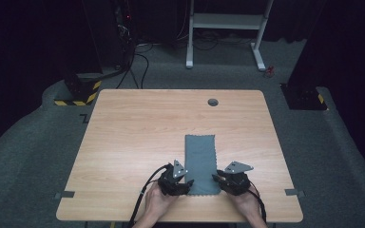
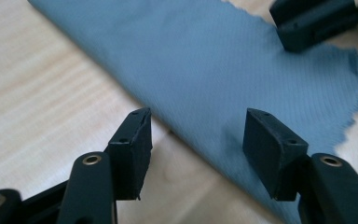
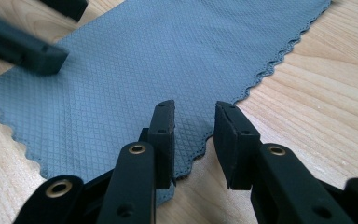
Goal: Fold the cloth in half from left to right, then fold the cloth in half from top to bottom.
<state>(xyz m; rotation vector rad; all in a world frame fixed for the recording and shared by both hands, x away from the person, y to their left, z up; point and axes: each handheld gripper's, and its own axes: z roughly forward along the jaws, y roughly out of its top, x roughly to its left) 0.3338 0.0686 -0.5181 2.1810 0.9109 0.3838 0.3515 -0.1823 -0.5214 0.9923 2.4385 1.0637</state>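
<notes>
A grey cloth (image 1: 200, 164) lies flat on a light wooden bench (image 1: 138, 137), folded into a long strip that runs away from the person. Its near short end sits between the two claws, each held in one of the person's hands at the near edge of the bench.

The left claw (image 1: 186, 183) rests at the cloth's near left corner. In the left gripper view its jaws are spread wide, with nothing pinched between them. The cloth's (image 2: 205, 70) long straight edge runs on a slant through the gap between the jaws: one jaw hangs over bare wood just beside that edge, the other hangs over the fabric. Whether the tips touch the cloth cannot be told. The right claw's jaw shows at the far top corner of that view, over the cloth's zigzag edge.

The right claw (image 1: 217, 177) sits at the cloth's near right corner. In the right gripper view its jaws stand a little apart and grip nothing. The cloth's (image 3: 168, 65) scalloped edge passes through the gap between them: one jaw is over the waffle-textured fabric, the other over bare wood just beside the edge. The rest of the cloth stretches ahead of this claw and off to one side, where the left claw's jaws hover over its far edge.
</notes>
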